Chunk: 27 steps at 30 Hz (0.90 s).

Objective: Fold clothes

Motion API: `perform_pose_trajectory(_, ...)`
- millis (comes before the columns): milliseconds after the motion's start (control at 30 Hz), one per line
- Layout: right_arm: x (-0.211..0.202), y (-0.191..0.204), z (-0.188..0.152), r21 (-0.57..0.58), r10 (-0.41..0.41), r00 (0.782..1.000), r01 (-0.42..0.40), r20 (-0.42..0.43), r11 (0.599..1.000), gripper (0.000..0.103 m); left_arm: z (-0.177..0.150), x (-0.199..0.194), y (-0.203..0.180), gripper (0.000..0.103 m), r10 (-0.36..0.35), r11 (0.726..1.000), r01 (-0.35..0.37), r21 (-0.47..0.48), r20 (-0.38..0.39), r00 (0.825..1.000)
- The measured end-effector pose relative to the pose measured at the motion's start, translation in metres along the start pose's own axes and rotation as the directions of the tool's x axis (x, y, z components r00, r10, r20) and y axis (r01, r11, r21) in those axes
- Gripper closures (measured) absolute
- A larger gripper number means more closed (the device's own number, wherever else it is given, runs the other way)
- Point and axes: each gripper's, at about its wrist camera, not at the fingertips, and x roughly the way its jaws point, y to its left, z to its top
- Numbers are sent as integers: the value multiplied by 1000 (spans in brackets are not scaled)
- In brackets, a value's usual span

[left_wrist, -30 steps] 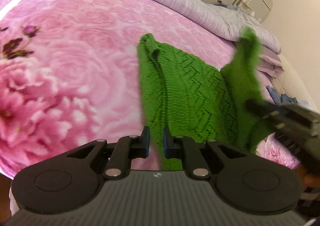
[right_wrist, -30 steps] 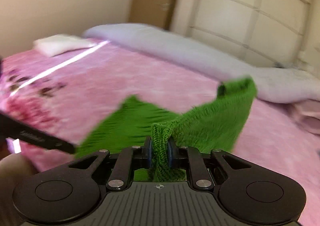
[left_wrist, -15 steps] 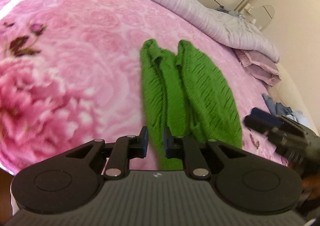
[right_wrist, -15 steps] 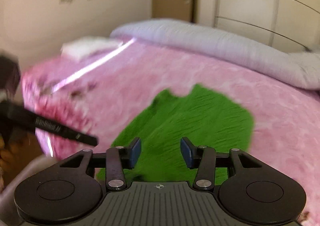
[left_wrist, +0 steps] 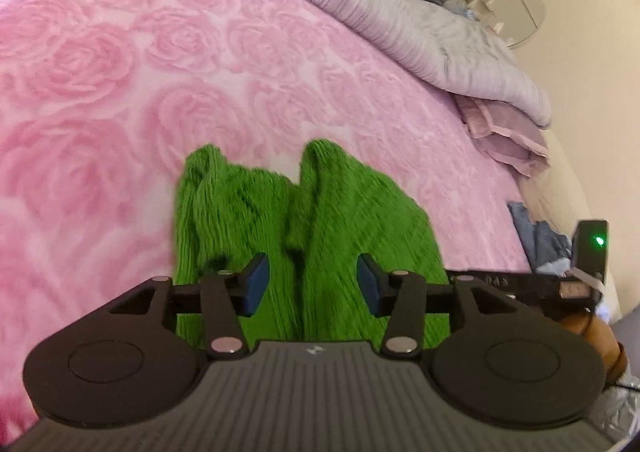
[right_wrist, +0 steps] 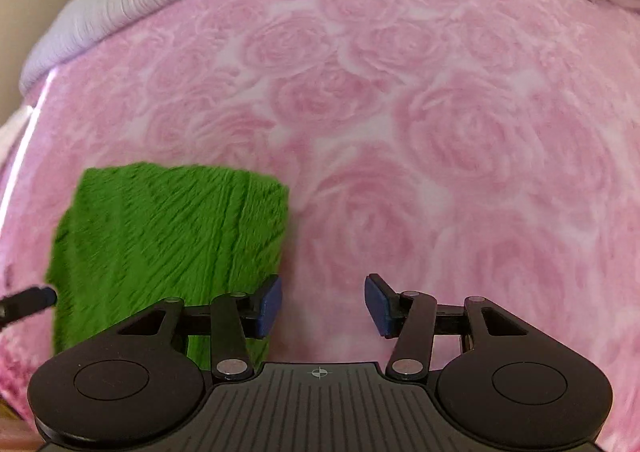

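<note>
A green knitted garment (left_wrist: 320, 220) lies folded lengthwise on the pink rose bedspread (left_wrist: 120, 72), its two sides turned in to a middle seam. My left gripper (left_wrist: 310, 286) is open and empty, low over the garment's near end. In the right wrist view the garment (right_wrist: 168, 248) lies at the lower left. My right gripper (right_wrist: 322, 306) is open and empty, over bare bedspread (right_wrist: 440, 132) just right of the garment's edge. The right gripper also shows at the right edge of the left wrist view (left_wrist: 560, 284).
A rolled lilac-grey quilt (left_wrist: 400, 20) runs along the far side of the bed. Folded pink cloth (left_wrist: 504, 136) and blue clothes (left_wrist: 536, 236) lie at the right. Cream wardrobe doors and a wall stand behind.
My right gripper let go of the garment's right side, which now lies folded over the middle, and swung right. My left gripper opened and moved in over the garment.
</note>
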Motion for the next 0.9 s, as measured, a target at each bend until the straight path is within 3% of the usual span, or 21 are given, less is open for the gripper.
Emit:
perform_pose_trajectory(200,15,-4,6,-38,33,999,-33,-16,999,54,13,31,7,55,-29,999,29,13,-9,1000)
perform_pose_trajectory(233,16,-4,6,-38,41,999,-42,-19,998,57,14,31,7,60,-55,998,55,16,-14,998)
perform_pose_trajectory(267,16,-4,7,-38,49,999,-50,-22,998,58,16,30,7,85,-82,996,83,19,-21,996)
perform_pose_trajectory(300,15,-2,8,-38,58,998,-59,-25,998,62,17,29,7,91,-110,994,110,22,-28,994)
perform_pose_trajectory(400,12,6,11,-47,80,996,-81,-31,996,70,21,12,9,93,-137,990,136,26,1,991)
perform_pose_trajectory(600,1,41,20,-121,130,991,-133,-30,984,70,33,-24,29,93,-78,997,78,0,19,997)
perform_pose_trajectory(667,3,55,22,-164,130,991,-135,-41,977,70,36,-27,43,93,-45,999,45,-27,15,999)
perform_pose_trajectory(900,14,82,18,-254,94,995,-101,-39,962,70,36,-14,69,93,-65,997,65,-50,0,998)
